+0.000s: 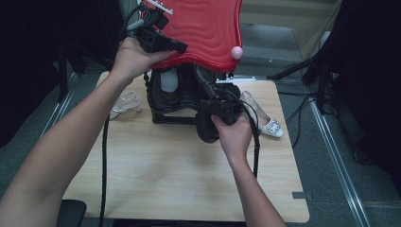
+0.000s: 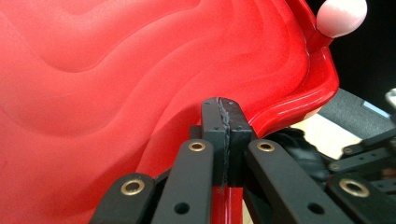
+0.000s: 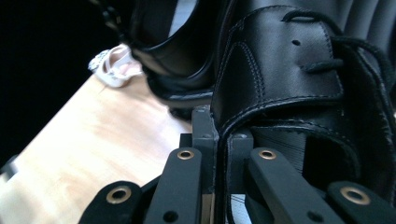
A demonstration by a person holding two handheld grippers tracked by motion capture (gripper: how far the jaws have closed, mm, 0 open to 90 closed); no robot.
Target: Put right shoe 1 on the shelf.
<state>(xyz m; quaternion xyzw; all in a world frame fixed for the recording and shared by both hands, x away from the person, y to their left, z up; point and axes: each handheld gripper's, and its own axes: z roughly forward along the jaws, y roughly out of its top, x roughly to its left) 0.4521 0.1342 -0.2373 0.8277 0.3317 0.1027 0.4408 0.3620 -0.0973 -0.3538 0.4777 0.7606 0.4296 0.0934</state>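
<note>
From the high view, my left gripper (image 1: 176, 46) is up over the far edge of the table (image 1: 156, 179), its jaws pinched on the near rim of a red wavy lid (image 1: 203, 28) that stands tipped up, a pink ball knob (image 1: 236, 52) on its right corner. Under the lid sits a black shoe rack (image 1: 170, 101) near the middle of the far edge. My right gripper (image 1: 218, 105) is just in front of it, gripping a black leather shoe (image 1: 206, 124) that hangs toward the near side. A white strappy sandal (image 1: 125, 103) lies near the far left corner, and a white heeled shoe with a sparkly buckle (image 1: 267, 124) lies toward the right edge.

Over to the left gripper view: my jaws are pressed together on the thin red rim of the lid (image 2: 116, 93), the rippled surface spreading up and left, the pink knob (image 2: 342, 16) at top right.

Now the right gripper view: my jaws are clamped narrow on the edge of the black shoe (image 3: 289, 84), the leather collar caught between the pads, laces up at the right. A second black shoe (image 3: 177, 51) sits beyond it, and the white sandal (image 3: 113, 65) rests on the table (image 3: 93, 140) farther off.
</note>
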